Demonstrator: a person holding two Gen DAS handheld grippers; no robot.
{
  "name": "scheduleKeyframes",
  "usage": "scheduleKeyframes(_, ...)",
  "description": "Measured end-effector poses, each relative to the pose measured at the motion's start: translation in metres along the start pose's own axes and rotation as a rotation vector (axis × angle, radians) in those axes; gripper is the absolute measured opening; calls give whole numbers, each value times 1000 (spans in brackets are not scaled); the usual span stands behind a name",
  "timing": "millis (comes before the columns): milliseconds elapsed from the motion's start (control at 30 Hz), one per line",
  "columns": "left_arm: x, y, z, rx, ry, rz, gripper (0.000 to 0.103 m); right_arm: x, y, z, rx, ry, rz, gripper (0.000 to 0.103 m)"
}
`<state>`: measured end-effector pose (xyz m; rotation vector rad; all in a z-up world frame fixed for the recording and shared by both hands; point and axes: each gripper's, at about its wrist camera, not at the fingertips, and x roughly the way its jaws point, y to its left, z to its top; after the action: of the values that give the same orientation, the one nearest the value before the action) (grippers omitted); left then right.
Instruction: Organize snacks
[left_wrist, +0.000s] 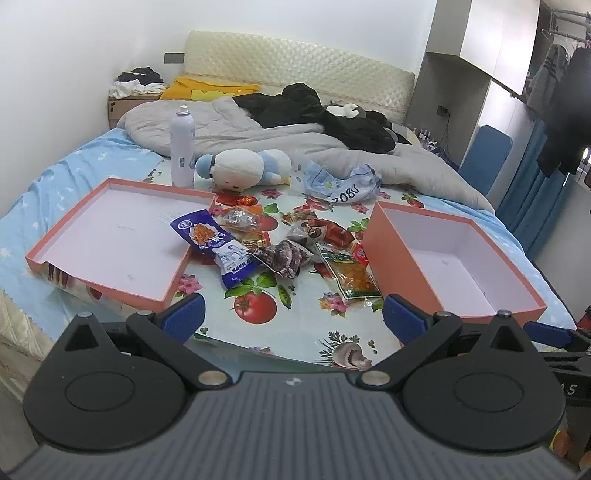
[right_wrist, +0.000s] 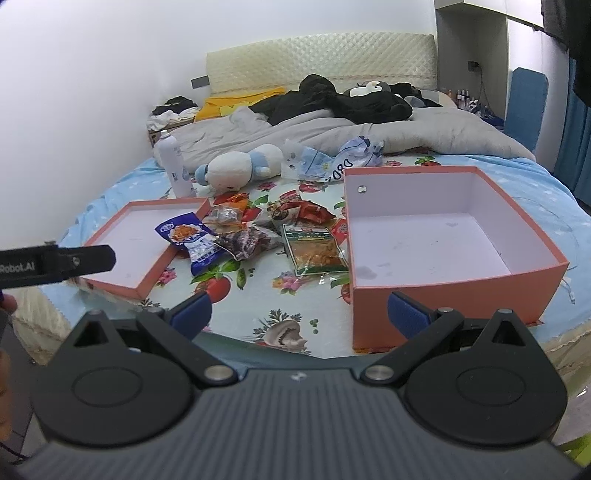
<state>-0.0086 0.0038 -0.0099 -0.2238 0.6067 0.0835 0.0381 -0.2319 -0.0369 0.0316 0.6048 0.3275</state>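
Note:
Several snack packets lie in a heap on the flowered cloth between a shallow orange lid (left_wrist: 70, 236) (right_wrist: 110, 229) on the left and a deep orange box (left_wrist: 391, 236) (right_wrist: 461, 291) on the right. A blue packet (left_wrist: 210, 240) (right_wrist: 188, 236) rests partly over the lid's edge. A dark packet (left_wrist: 288, 258) (right_wrist: 247, 242) and a green packet (left_wrist: 351, 273) (right_wrist: 314, 251) lie beside it. My left gripper (left_wrist: 291, 317) is open and empty, held short of the heap. My right gripper (right_wrist: 299, 314) is open and empty, near the box's front wall.
A plush toy (left_wrist: 243, 168) (right_wrist: 240, 168), a white spray bottle (left_wrist: 182, 147) (right_wrist: 171, 162) and a crumpled blue-white bag (left_wrist: 340, 182) (right_wrist: 332, 162) lie behind the snacks. A grey duvet and dark clothes cover the bed further back. The other gripper's body (right_wrist: 55, 262) shows at the left.

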Motion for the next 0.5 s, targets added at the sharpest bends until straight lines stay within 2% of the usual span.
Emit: scheduleKeyframes(500,2,6,1,3,3,8,103,5,1,-1,2,4,-3,103)
